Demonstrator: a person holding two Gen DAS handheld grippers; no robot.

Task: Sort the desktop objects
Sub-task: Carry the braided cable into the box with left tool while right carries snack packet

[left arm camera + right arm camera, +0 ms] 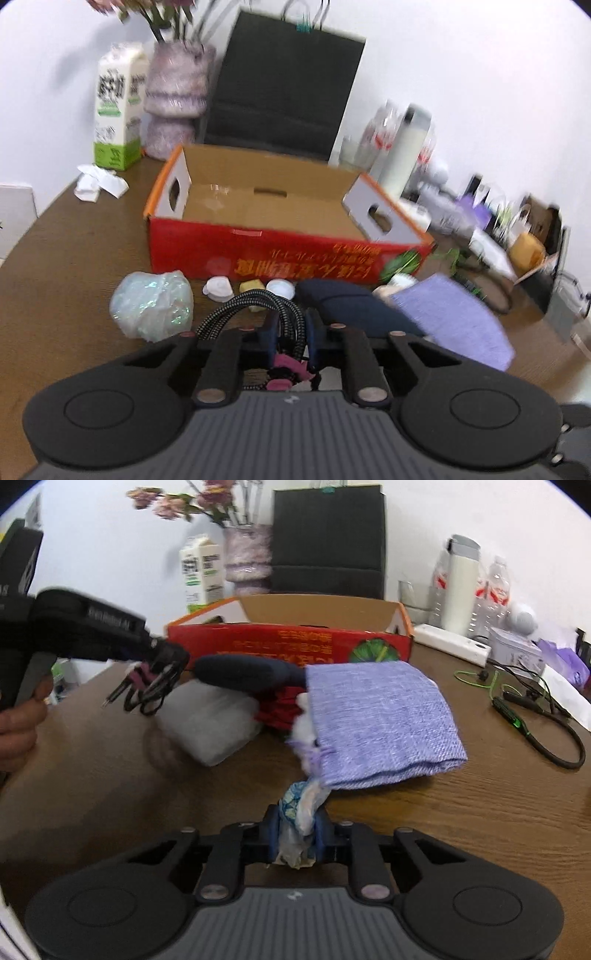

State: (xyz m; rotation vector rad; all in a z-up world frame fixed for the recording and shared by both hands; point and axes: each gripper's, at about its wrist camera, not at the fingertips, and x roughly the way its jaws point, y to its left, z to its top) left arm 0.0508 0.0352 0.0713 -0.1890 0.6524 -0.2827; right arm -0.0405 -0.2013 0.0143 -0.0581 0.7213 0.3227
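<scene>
In the left wrist view my left gripper is shut on a coiled black braided cable with pink plugs, lifted off the brown table in front of the open red cardboard box. The right wrist view shows the same left gripper with the cable dangling. My right gripper is shut on a crumpled white-and-blue wrapper low over the table, just short of a folded purple cloth. A dark navy case lies between the cloth and the box.
An iridescent plastic bag, two white caps and a yellow piece lie before the box. A milk carton, flower vase, black paper bag and bottles stand behind. A green-black cable lies right.
</scene>
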